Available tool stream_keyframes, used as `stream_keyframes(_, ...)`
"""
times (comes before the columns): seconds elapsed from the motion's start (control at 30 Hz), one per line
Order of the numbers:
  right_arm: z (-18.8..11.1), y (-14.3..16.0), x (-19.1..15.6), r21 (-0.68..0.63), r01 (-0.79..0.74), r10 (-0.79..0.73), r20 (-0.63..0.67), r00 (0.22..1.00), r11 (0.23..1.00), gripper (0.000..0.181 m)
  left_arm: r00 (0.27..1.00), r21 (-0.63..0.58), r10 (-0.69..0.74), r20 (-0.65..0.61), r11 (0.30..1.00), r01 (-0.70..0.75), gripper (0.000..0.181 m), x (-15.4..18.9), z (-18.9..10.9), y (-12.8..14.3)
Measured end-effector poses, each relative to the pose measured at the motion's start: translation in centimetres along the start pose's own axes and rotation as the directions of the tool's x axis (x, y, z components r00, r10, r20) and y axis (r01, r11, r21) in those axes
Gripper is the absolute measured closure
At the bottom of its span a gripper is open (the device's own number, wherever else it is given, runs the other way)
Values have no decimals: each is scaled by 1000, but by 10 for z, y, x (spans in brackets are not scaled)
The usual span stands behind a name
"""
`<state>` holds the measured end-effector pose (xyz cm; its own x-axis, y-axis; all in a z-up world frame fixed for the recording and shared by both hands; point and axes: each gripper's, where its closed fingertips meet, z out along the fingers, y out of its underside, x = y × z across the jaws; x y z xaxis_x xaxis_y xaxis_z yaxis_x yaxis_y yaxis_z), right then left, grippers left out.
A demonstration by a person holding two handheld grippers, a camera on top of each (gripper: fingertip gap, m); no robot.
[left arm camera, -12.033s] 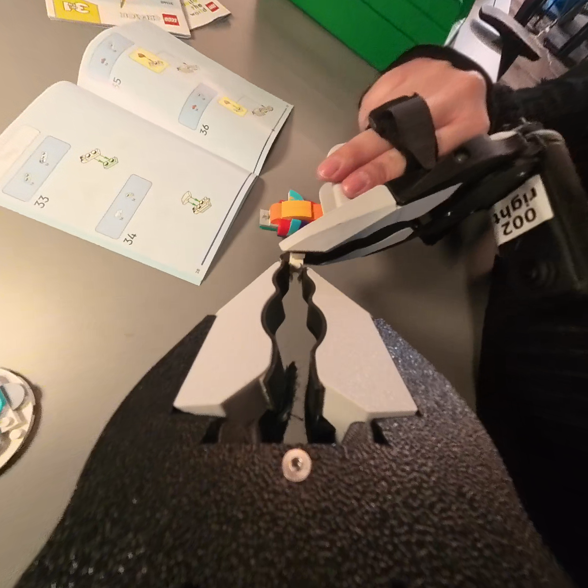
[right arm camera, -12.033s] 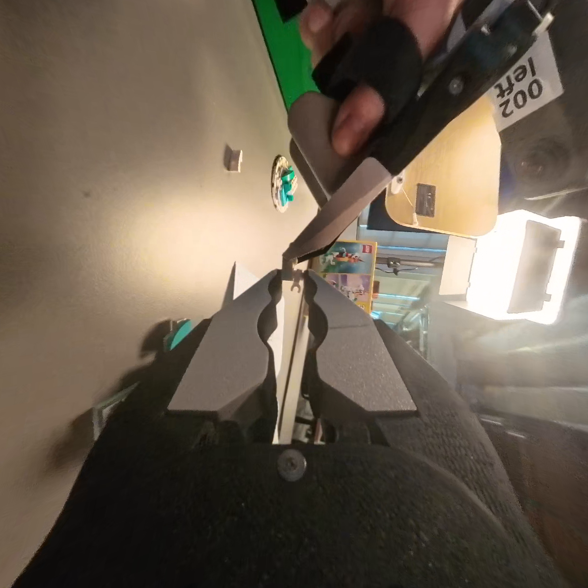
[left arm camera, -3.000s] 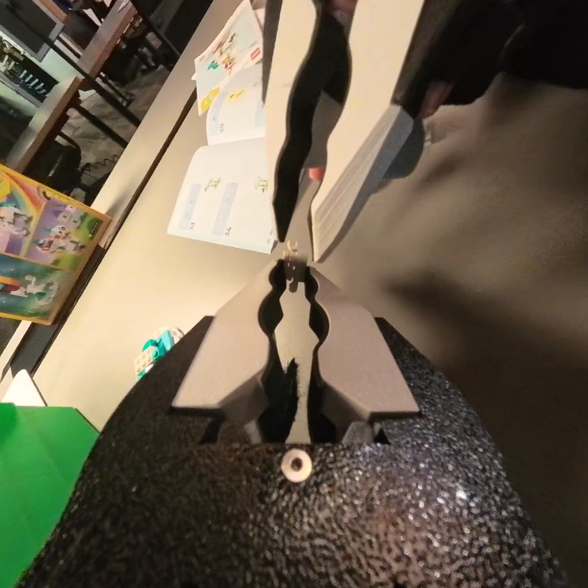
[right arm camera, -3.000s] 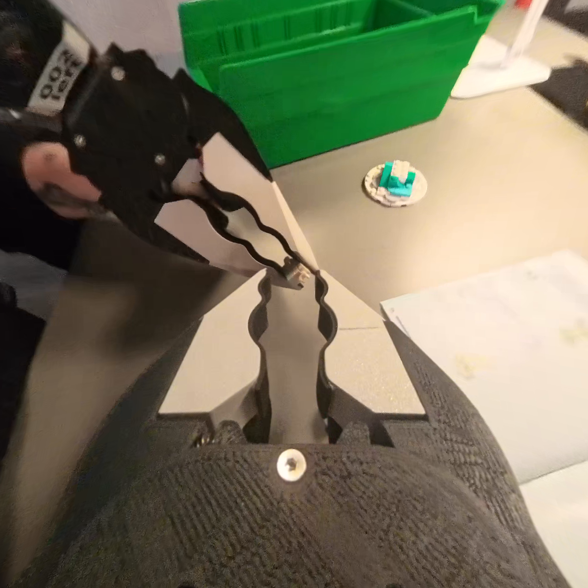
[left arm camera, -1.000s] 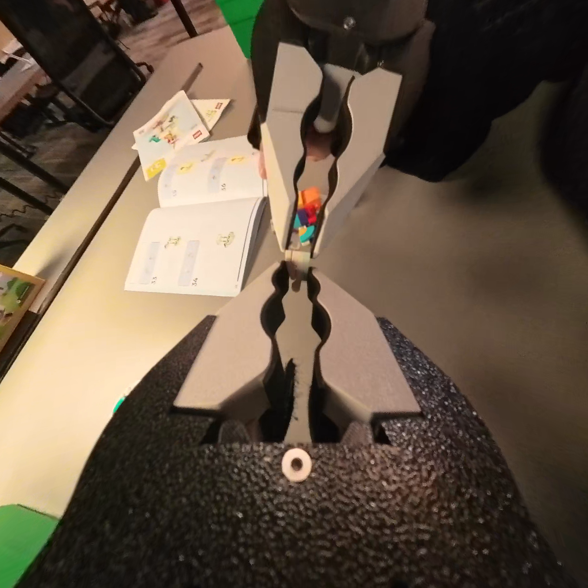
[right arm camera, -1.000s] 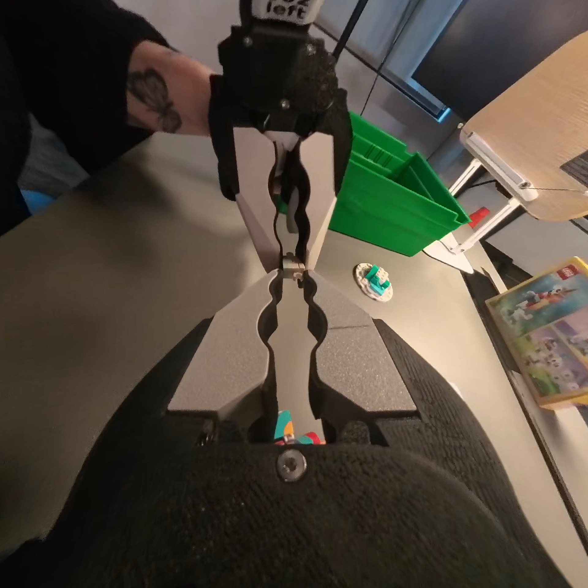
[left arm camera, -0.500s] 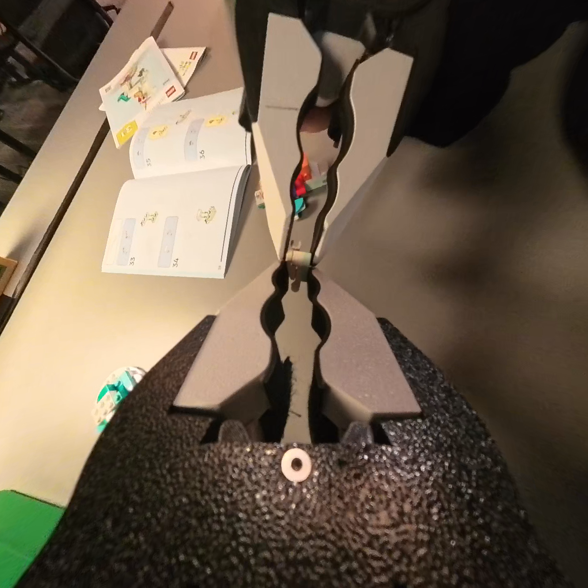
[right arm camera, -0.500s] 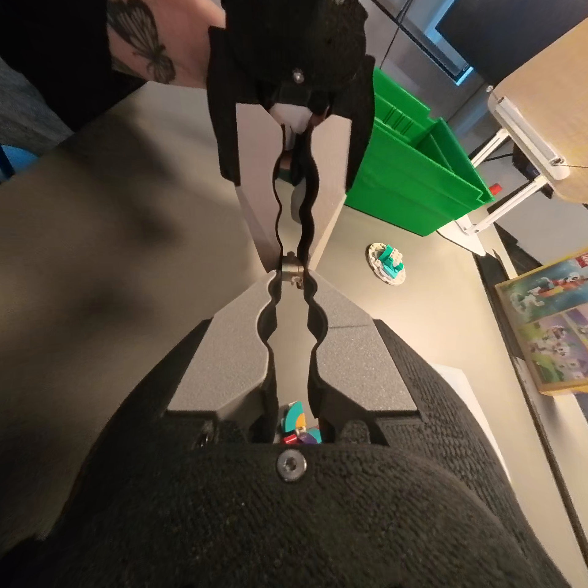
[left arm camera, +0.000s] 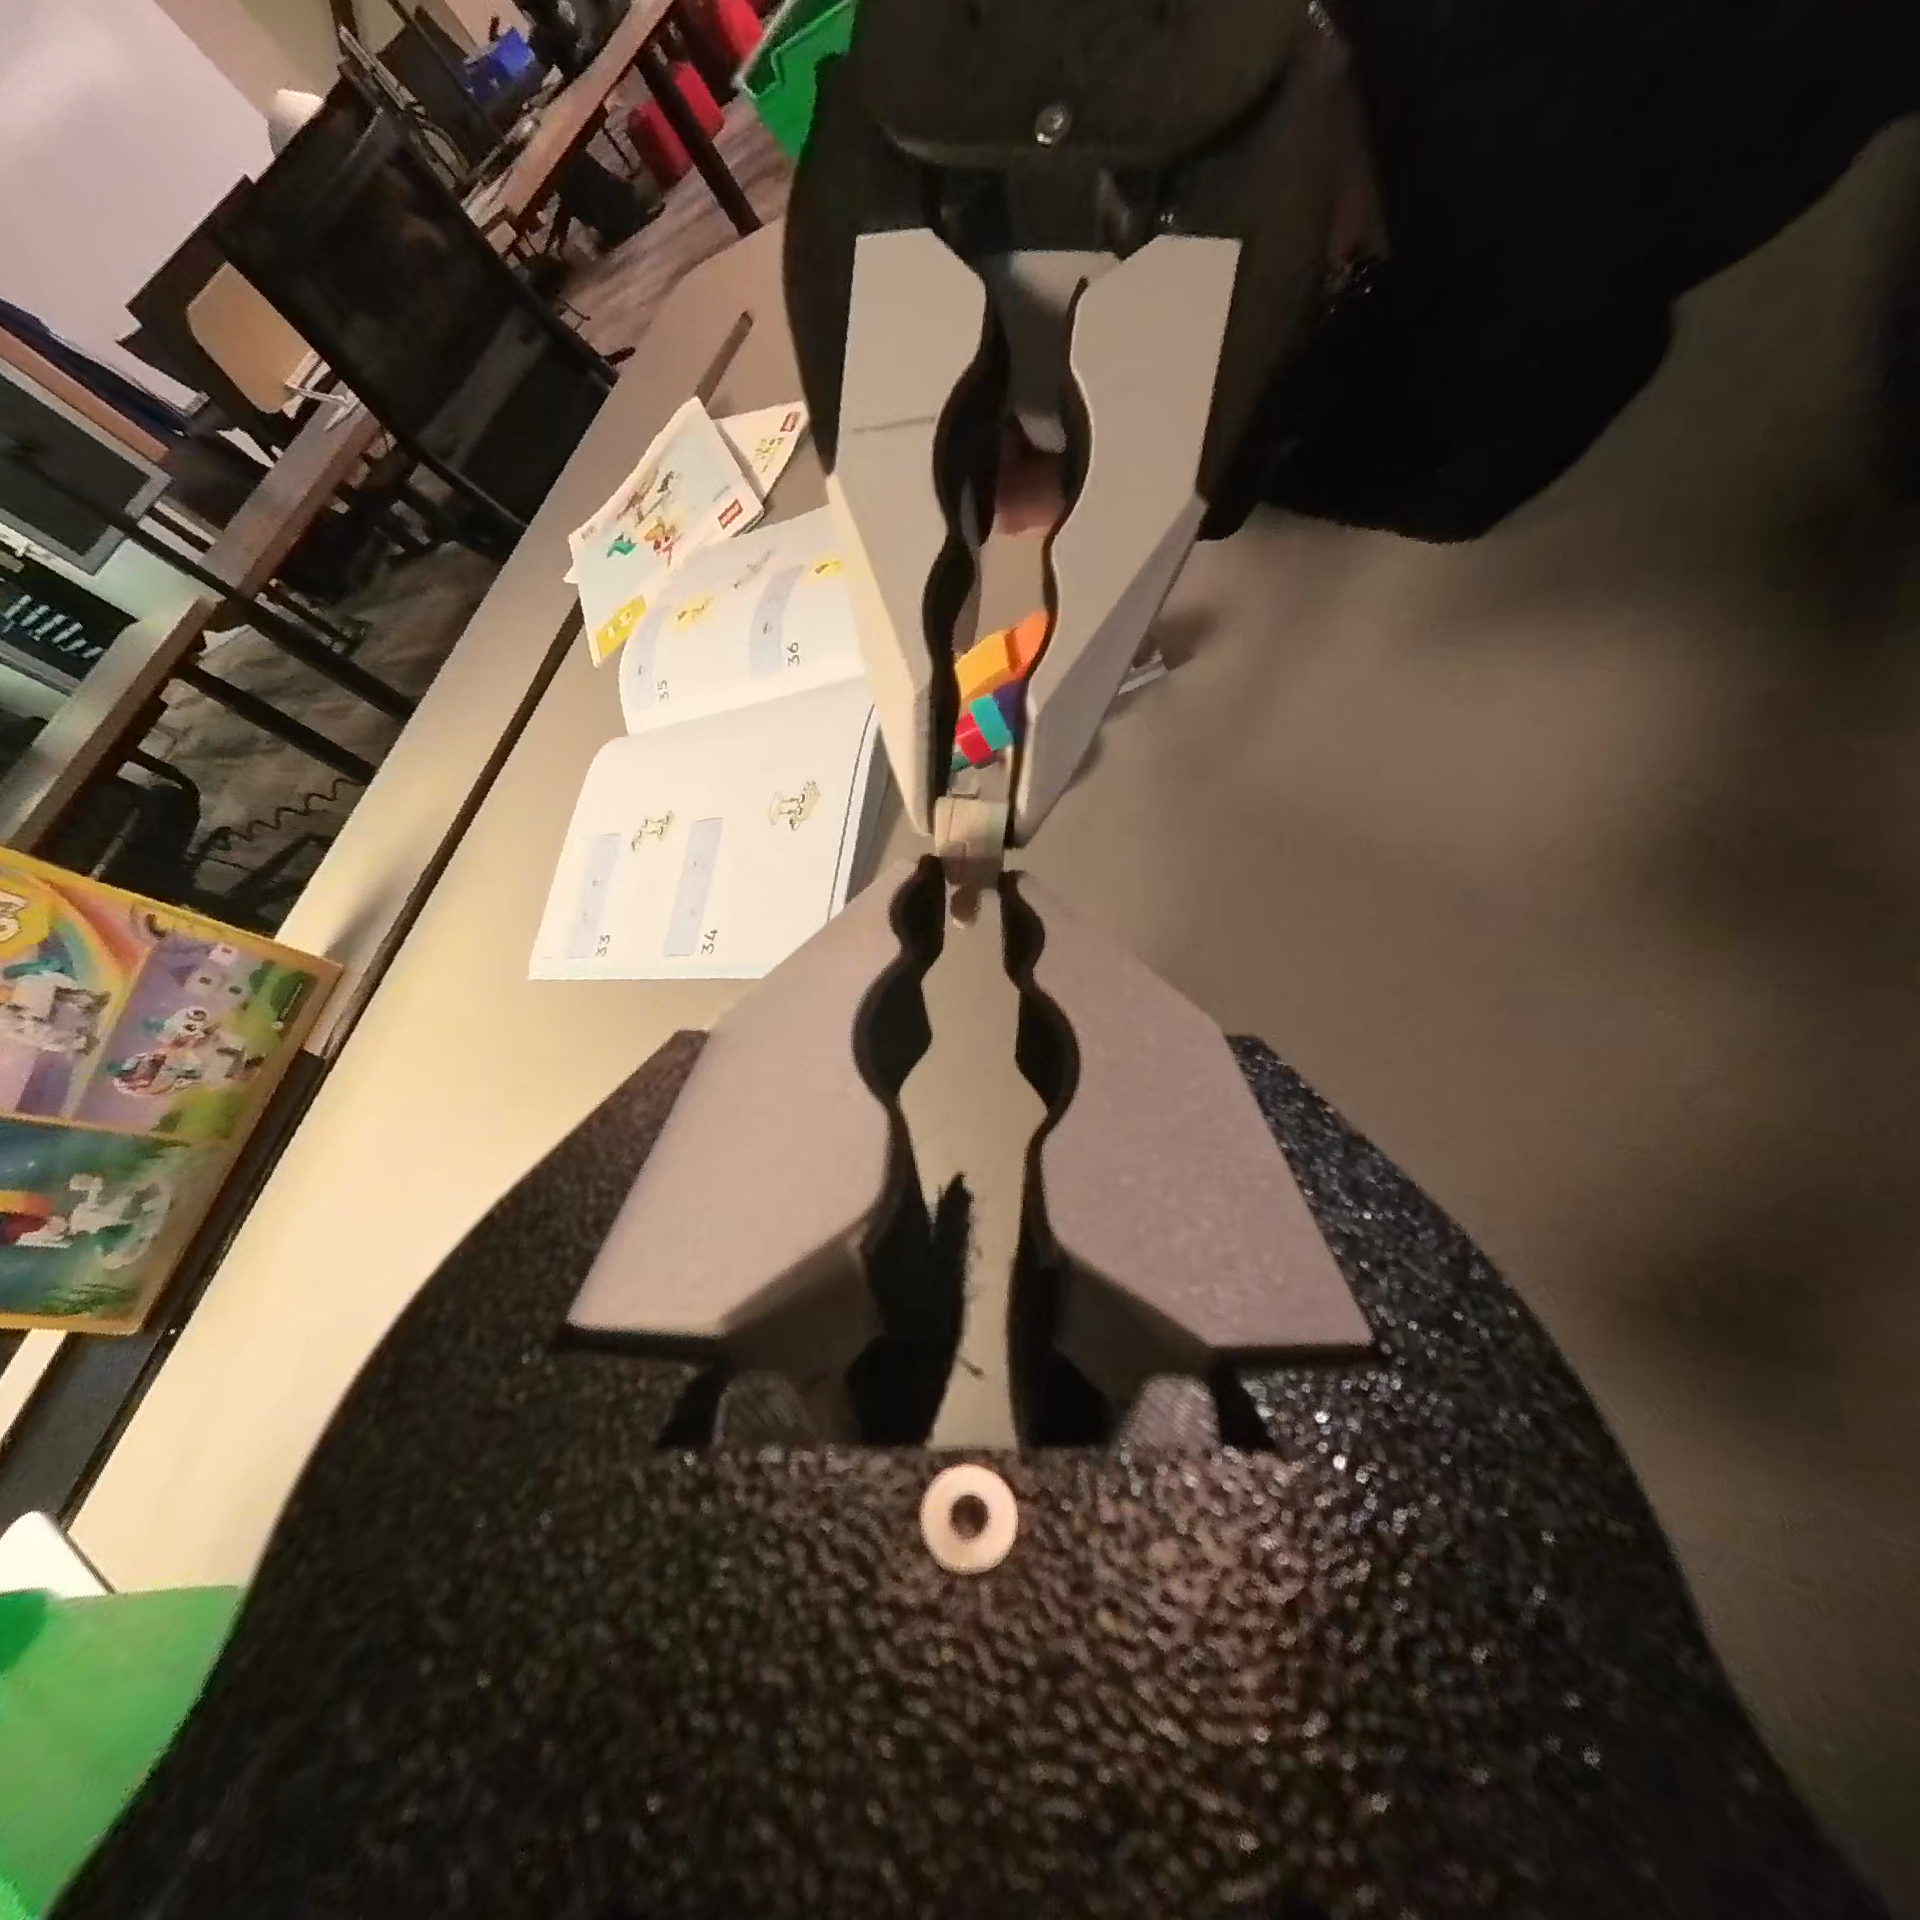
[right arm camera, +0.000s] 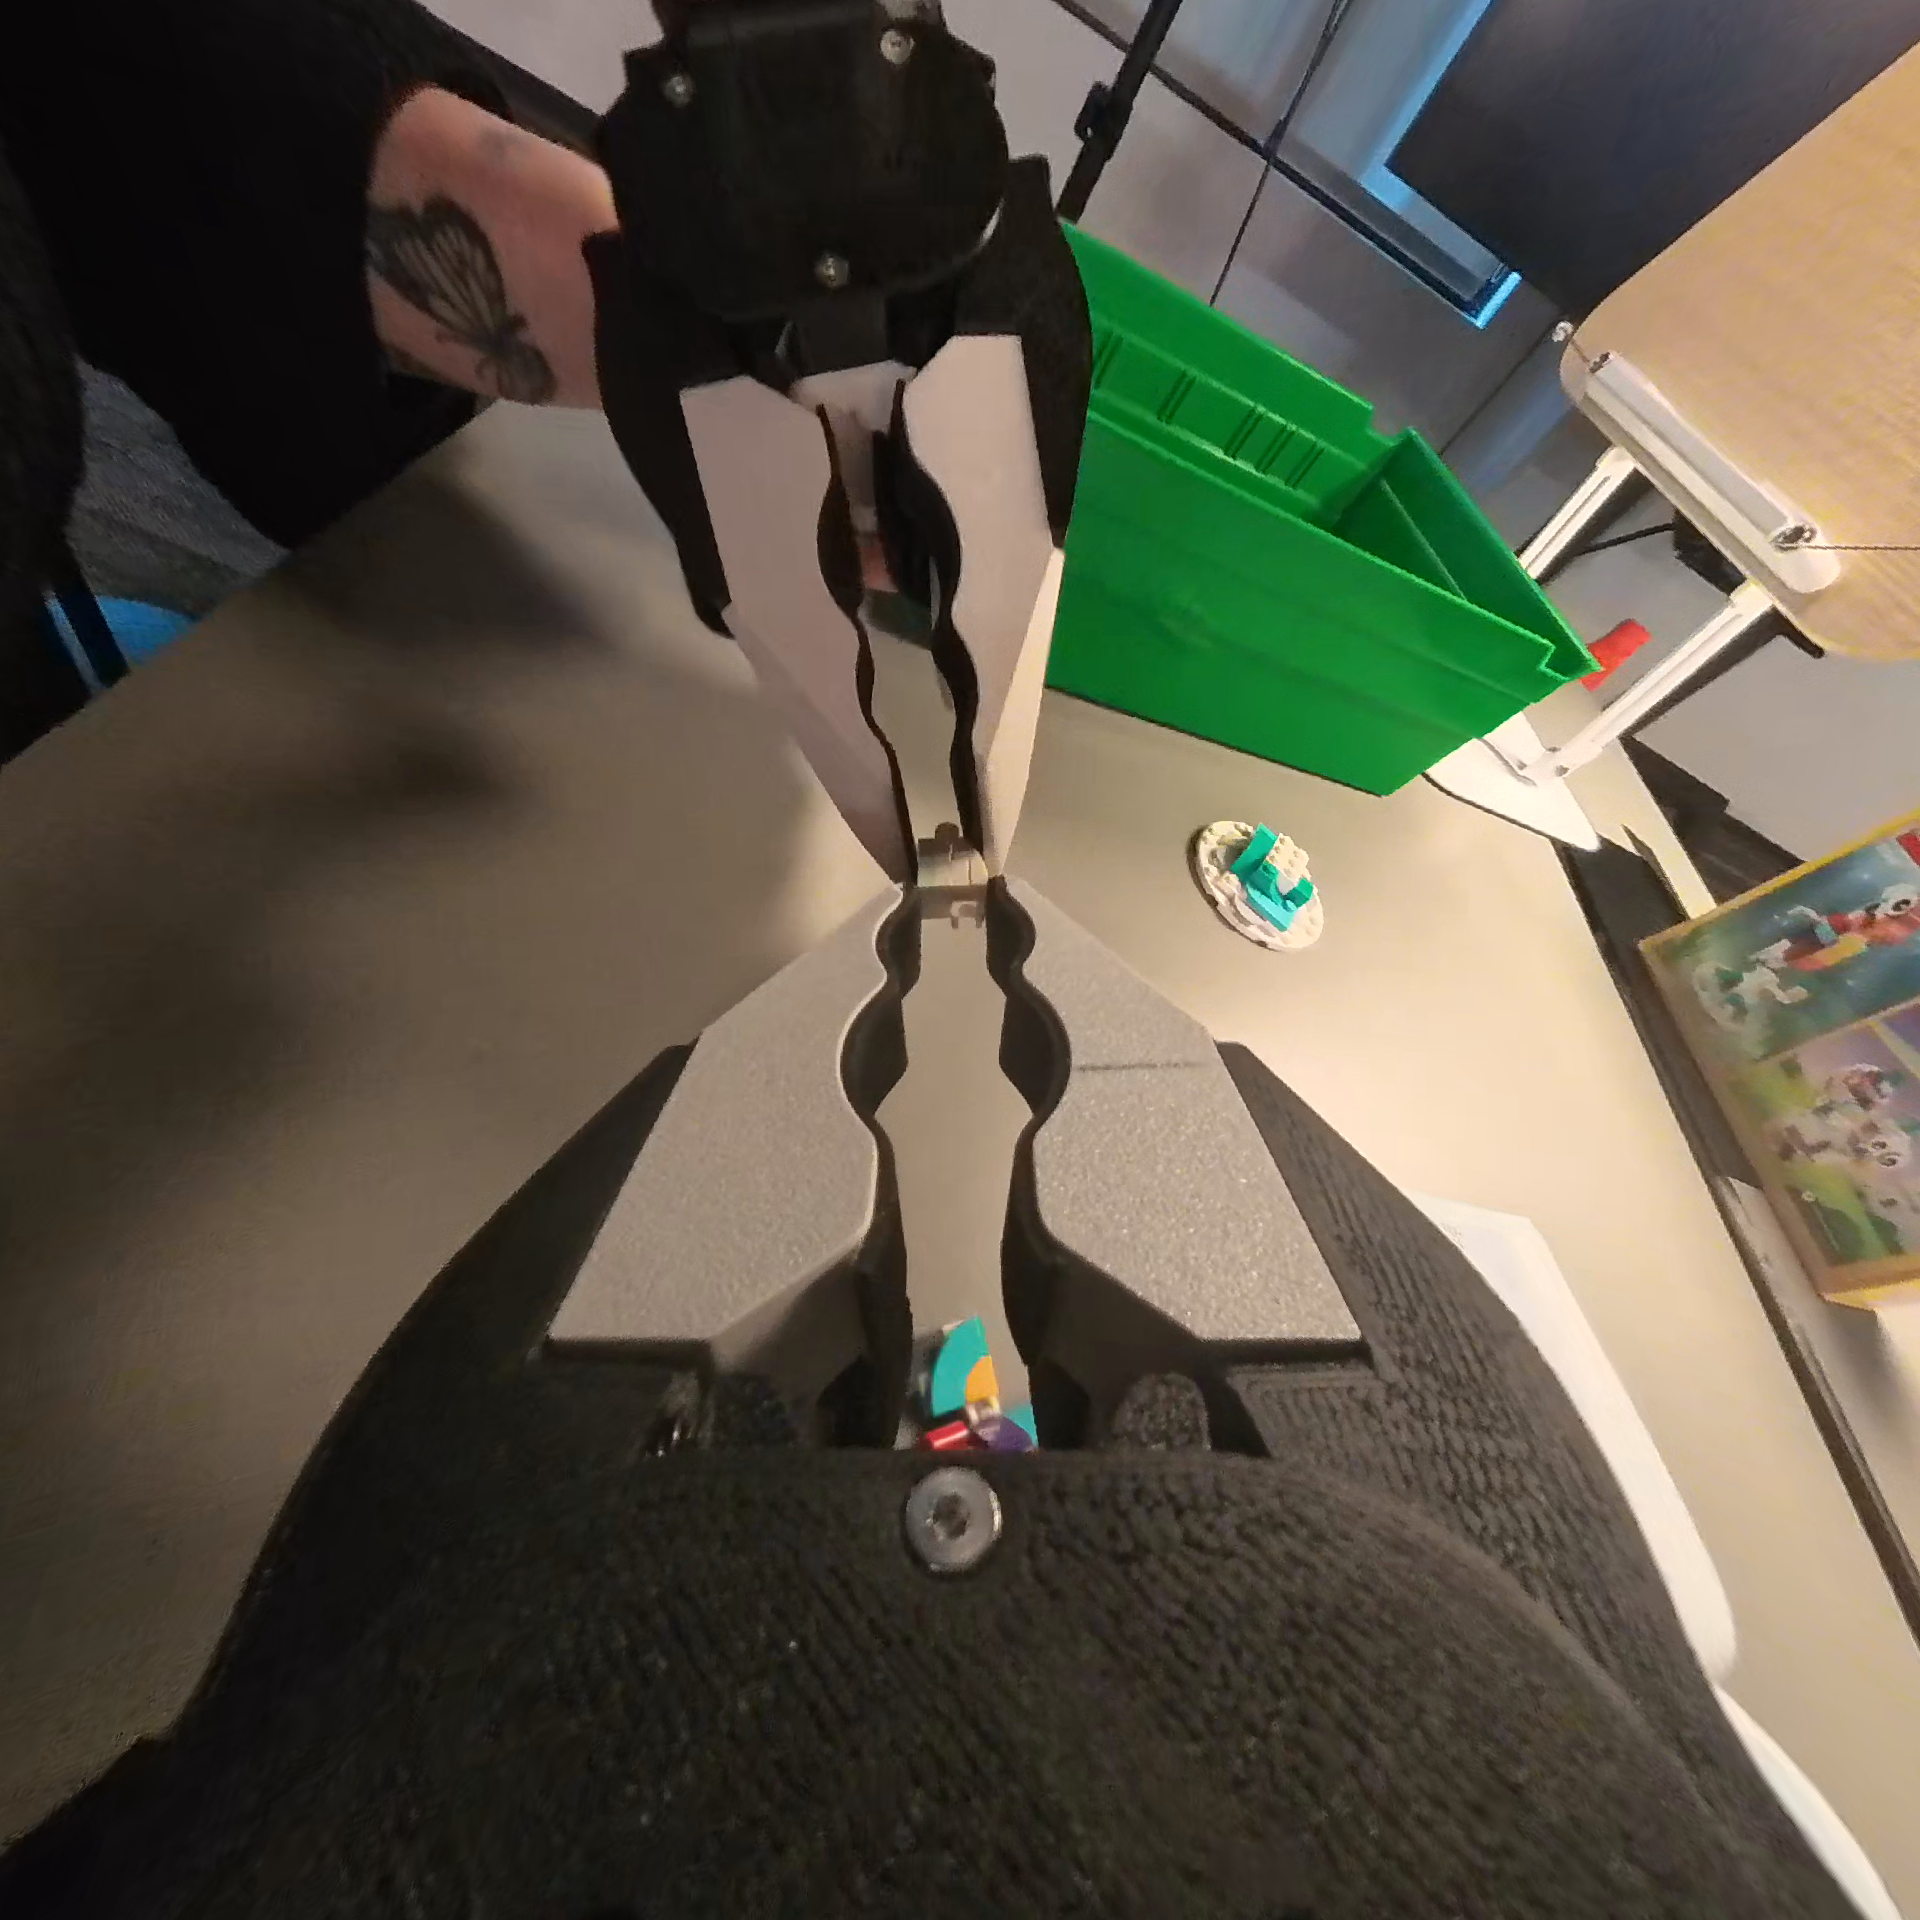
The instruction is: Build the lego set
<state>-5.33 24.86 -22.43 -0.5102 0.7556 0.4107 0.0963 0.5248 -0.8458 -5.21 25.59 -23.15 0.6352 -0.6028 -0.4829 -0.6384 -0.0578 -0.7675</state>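
Print showed on the open instruction booklet (step figures on both pages), on a smaller leaflet, and on the box; none is repeated here.

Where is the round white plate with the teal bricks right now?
Right wrist view, right of centre: the round white plate sits on the table, before the green bin.

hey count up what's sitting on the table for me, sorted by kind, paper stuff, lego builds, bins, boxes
Instruction booklets: 2, one open, one shut
Lego builds: 2, multicolour build, round white plate with teal bricks
Green bin: 1
Set box: 1
Total: 6
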Motion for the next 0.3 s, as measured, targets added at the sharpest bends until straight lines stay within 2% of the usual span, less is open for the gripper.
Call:
stream_keyframes(0.03, 0, -1, 0, 7, -8, 8, 1, 1000, 1000, 172, 1000, 3, -1, -2, 1000, 1, 173, 0, 0, -1)
stream_keyframes(0.13, -1, -1, 2, -1, -18, 18, -2, 1000, 1000, 172, 998, -13, 50, 28, 999, -49, 174, -1, 0, -2)
stream_keyframes(0.3, 2, 5, 4, -77, 27, -30, -40, 999, 997, 172, 983, -116, 176, 60, 979, -168, 174, -3, 3, 4)
